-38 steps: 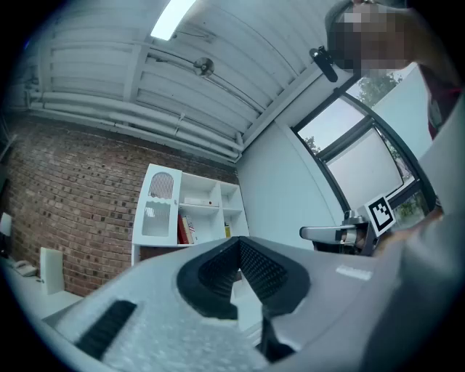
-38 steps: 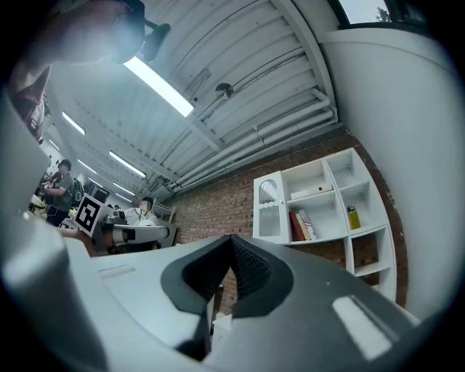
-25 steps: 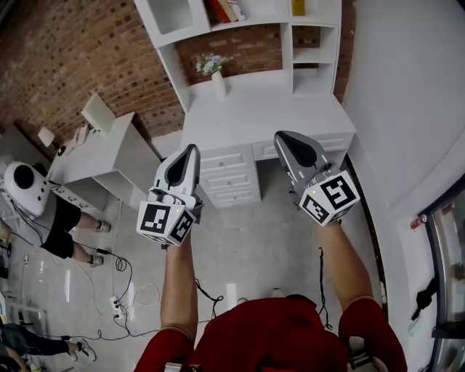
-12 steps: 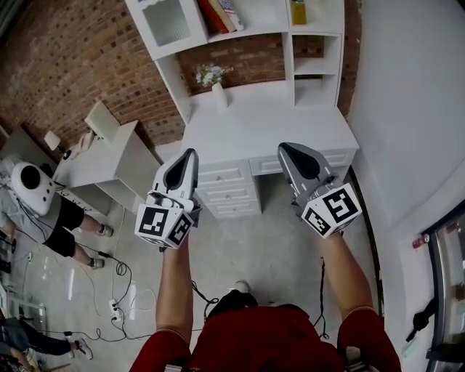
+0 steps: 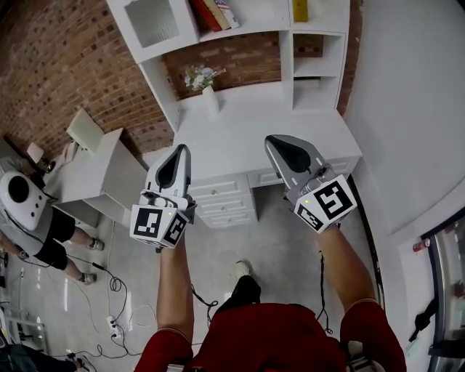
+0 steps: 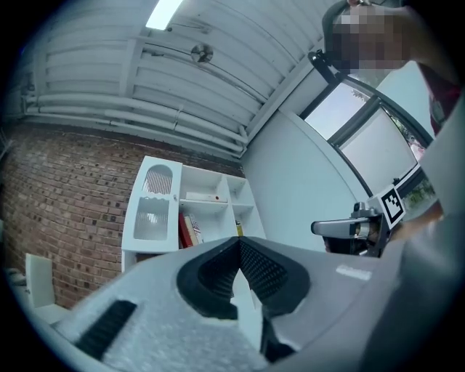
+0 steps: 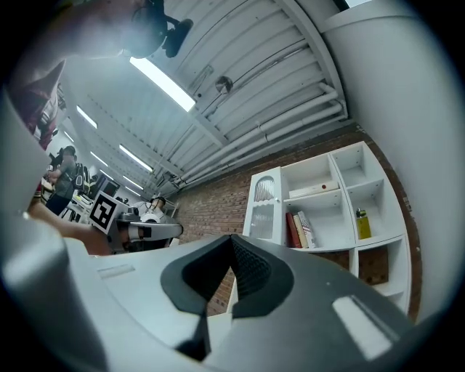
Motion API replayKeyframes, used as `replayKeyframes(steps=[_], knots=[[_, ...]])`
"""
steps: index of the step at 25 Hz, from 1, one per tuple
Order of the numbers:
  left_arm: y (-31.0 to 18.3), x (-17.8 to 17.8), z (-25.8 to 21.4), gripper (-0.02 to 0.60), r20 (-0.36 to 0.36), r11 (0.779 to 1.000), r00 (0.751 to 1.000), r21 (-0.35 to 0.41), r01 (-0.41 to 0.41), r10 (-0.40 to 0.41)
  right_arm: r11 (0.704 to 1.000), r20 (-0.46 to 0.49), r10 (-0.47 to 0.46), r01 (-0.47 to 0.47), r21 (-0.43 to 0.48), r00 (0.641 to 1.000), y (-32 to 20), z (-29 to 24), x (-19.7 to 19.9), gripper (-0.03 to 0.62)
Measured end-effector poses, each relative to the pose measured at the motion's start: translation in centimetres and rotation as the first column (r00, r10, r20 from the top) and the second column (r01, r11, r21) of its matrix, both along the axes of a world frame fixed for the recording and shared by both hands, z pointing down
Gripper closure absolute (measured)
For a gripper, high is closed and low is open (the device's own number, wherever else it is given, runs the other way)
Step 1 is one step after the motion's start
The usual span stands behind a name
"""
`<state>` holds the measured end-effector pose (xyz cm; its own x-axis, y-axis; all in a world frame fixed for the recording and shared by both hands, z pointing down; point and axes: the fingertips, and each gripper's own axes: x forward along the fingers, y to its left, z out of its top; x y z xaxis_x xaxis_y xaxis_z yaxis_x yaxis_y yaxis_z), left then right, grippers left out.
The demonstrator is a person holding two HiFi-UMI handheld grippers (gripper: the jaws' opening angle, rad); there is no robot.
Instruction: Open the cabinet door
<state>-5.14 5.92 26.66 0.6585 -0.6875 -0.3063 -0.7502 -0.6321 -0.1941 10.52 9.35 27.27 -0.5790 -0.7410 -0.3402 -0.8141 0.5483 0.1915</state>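
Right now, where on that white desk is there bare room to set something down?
The desktop is bare from the vase of flowers at its back left across to the small cubbies on the right. It is crowded higher up: books stand on the shelf beside the glass cabinet door, and a yellow bottle stands right of them.

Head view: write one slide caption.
Left gripper and right gripper, both shut, face a white desk, cabinet door closed.

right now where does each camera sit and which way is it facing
Head view: on the head, looking steeply down at the desk; both forearms, left gripper and right gripper show.
Left gripper view: on the left gripper, looking up along shut fingers at the shelves.
Right gripper view: likewise, on the right gripper.
Shared: the shelves' books.
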Motion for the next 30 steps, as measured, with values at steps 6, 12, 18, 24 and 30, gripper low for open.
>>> replayKeyframes(steps=[6,12,18,24,30], knots=[[-10.4,-1.9,-0.4,0.58,0.024,1.0,0.999,0.017,-0.024,0.023,1.0,-0.037,0.023,-0.023,0.005,0.999,-10.1,-0.7,-3.2,0.582],[-19.6,-4.1,-0.8,0.58,0.039,0.998,0.998,0.028,-0.059,0.058,1.0,-0.031,0.02,-0.021,-0.005,0.999,-19.7,-0.9,-6.4,0.58],[-26.1,-5.7,-0.7,0.58,0.031,0.996,0.995,0.009,-0.092,0.091,0.999,0.038,0.02,-0.019,-0.042,0.999,-26.8,-1.2,-7.4,0.58],[-30.2,-6.5,-0.3,0.58,-0.003,0.995,0.995,-0.014,-0.1,0.1,0.998,0.022,0.019,-0.018,-0.057,1.0,-31.4,-1.7,-8.3,0.58],[-34.0,-6.2,-0.2,0.58,-0.01,0.997,0.998,-0.026,-0.067,0.066,0.998,0.029,-0.013,0.015,-0.066,0.999,-36.6,-2.2,-8.4,0.58]])
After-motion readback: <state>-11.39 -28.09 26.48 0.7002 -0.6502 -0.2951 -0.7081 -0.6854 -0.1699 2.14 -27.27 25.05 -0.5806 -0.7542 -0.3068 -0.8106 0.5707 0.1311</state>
